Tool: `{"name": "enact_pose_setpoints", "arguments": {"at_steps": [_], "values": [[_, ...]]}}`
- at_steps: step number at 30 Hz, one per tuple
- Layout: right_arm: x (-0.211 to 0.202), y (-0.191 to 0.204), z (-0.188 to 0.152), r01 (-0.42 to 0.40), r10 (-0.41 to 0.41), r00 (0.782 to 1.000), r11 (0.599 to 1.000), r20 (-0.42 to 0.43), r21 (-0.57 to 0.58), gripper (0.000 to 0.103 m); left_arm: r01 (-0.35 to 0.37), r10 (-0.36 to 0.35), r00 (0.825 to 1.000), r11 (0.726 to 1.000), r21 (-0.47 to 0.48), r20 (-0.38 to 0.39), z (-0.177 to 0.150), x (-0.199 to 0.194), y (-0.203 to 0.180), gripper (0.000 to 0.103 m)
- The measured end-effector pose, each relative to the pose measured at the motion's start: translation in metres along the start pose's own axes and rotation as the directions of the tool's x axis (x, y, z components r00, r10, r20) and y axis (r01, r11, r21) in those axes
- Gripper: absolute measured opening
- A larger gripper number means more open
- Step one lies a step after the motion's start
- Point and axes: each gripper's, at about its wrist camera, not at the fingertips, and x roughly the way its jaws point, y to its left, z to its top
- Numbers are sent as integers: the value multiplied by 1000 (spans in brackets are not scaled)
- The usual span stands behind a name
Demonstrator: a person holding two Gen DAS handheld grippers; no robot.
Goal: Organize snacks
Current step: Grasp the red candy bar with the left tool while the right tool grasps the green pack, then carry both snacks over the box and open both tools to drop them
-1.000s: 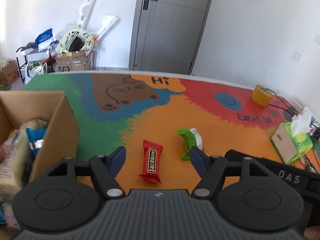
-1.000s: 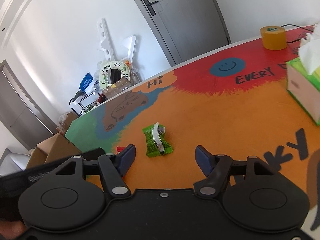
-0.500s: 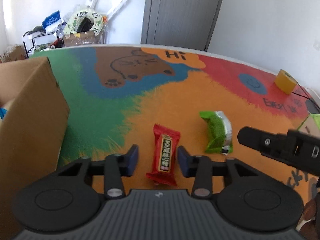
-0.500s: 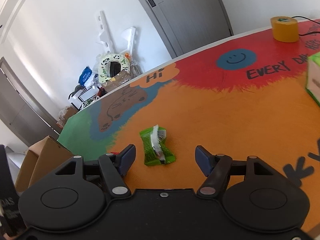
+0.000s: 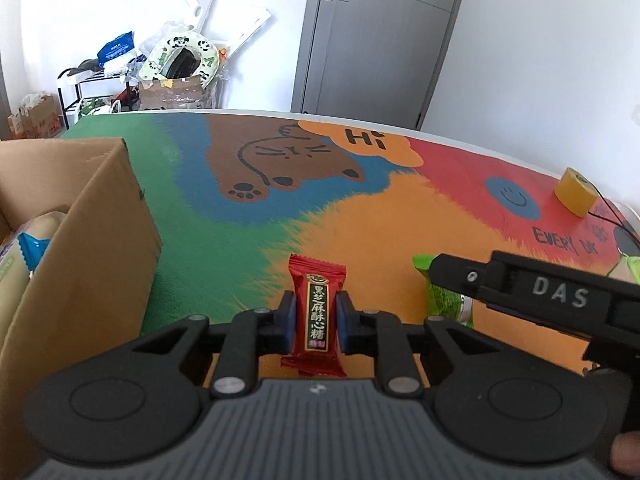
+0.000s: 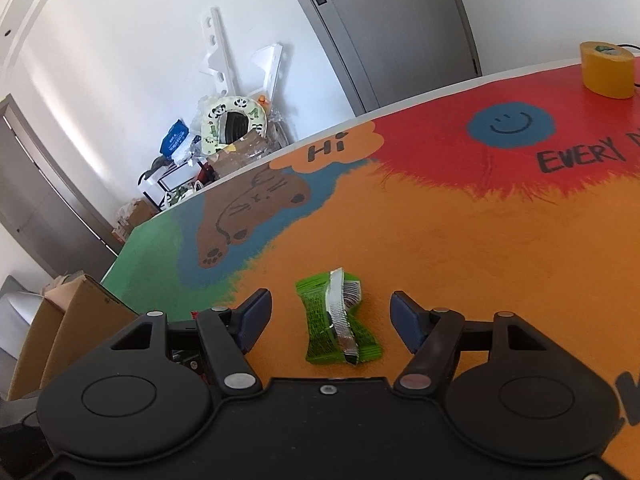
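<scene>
My left gripper [image 5: 316, 322] is shut on a red candy packet [image 5: 316, 312] that stands upright between its blue pads over the orange part of the table mat. My right gripper [image 6: 332, 320] is open, its pads on either side of a green snack packet [image 6: 334, 320] lying flat on the orange mat. The same green packet [image 5: 444, 300] shows in the left wrist view, partly hidden by the right gripper's black body. A cardboard box [image 5: 80, 240] holding several snack bags stands at the left; its corner also shows in the right wrist view [image 6: 72, 320].
A yellow tape roll [image 6: 606, 64] sits at the far right of the colourful table mat [image 6: 480, 220], also seen in the left wrist view [image 5: 576, 194]. Beyond the table are a grey door [image 5: 376, 40] and a pile of clutter [image 5: 176, 68].
My left gripper closed from wide open onto the red candy packet. My right gripper moved forward and down so the green packet now lies between its open fingers.
</scene>
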Motion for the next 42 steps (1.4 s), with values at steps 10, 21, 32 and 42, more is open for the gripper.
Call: {"name": "enact_pose_setpoints", "arguments": {"at_steps": [10, 21, 32, 42], "values": [[2, 0, -9, 40, -41, 998, 999, -36, -34, 30, 18, -18, 1000, 1000, -13, 1, -1, -4, 2, 19], [-46, -14, -32, 22, -23, 999, 998, 32, 53, 25, 72, -72, 997, 997, 2, 38, -10, -35, -5, 19], [-83, -3, -46, -23, 16, 995, 997, 94, 72, 24, 103, -103, 989, 995, 2, 106, -17, -81, 5, 19], [-108, 27, -51, -43, 38, 988, 999, 148, 32, 24, 120, -117, 980, 993, -9, 163, -19, -118, 24, 19]]}}
